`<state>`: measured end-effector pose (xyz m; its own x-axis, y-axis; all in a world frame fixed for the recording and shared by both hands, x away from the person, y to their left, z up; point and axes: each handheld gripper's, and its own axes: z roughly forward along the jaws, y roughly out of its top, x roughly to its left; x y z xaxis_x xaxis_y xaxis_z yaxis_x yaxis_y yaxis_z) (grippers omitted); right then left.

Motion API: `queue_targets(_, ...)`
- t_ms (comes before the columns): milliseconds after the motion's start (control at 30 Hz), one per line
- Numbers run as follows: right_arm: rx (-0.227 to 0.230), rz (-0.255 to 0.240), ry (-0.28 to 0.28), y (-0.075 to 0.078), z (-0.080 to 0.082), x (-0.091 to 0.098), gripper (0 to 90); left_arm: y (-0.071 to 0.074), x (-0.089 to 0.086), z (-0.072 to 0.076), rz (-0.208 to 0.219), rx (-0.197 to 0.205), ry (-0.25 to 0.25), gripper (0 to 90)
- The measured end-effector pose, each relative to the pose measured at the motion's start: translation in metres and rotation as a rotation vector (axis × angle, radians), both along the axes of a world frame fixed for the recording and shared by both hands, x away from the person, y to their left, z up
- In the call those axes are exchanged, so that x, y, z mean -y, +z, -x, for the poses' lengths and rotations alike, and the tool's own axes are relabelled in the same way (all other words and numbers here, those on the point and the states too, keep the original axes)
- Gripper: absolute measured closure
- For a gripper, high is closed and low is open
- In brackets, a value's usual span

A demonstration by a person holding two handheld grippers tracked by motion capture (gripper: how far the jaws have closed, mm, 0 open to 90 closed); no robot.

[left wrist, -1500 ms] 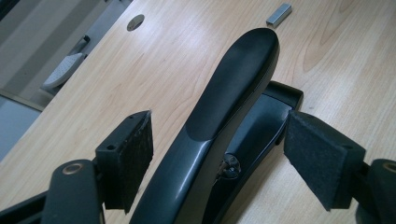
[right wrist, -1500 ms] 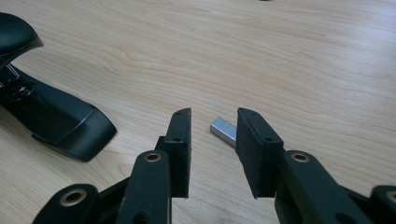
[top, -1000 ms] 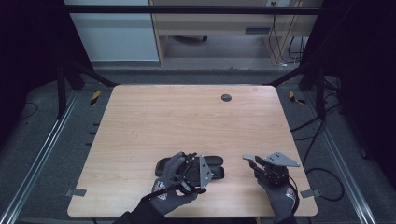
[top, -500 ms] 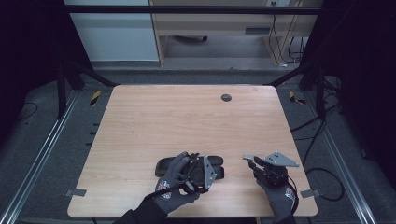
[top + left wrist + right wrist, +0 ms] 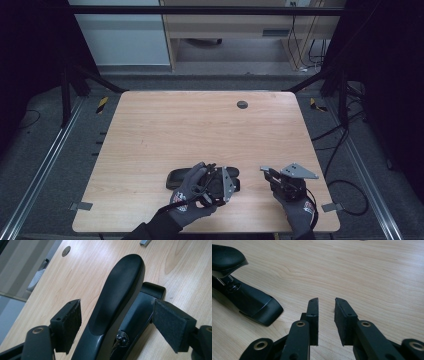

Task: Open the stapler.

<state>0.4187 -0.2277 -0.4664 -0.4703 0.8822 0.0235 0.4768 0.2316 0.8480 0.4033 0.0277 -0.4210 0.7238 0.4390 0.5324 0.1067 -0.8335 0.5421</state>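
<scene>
The desk (image 5: 200,135) is one rectangular slab of pale wood grain with rounded corners, with one small dark round disc (image 5: 242,104) near its far edge. One black stapler (image 5: 117,297) lies flat on the near part of the desk: a long, smooth, matte plastic body with a rounded top arm over a flatter base and a bit of bright metal at the hinge. Two tools work here, each with two black jaws faced in rough felt-like pads. The left tool (image 5: 117,322) straddles the stapler with its jaws spread wide, pads clear of its sides. The right tool (image 5: 326,312) sits just beside the stapler's end; its jaws have just been closing, a narrow gap left, nothing between them.
</scene>
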Motion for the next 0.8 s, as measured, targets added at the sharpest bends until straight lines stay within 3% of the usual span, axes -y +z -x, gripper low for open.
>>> queue_targets(500,-0.017,0.005,0.043,-0.001,0.0,-0.011,86.9,-0.007,0.005,-0.004,-0.044,0.022,-0.002,26.1)
queue_targets(800,-0.027,-0.001,0.069,-0.004,0.0,-0.019,90.0,-0.011,0.005,-0.008,-0.046,0.036,0.002,30.2)
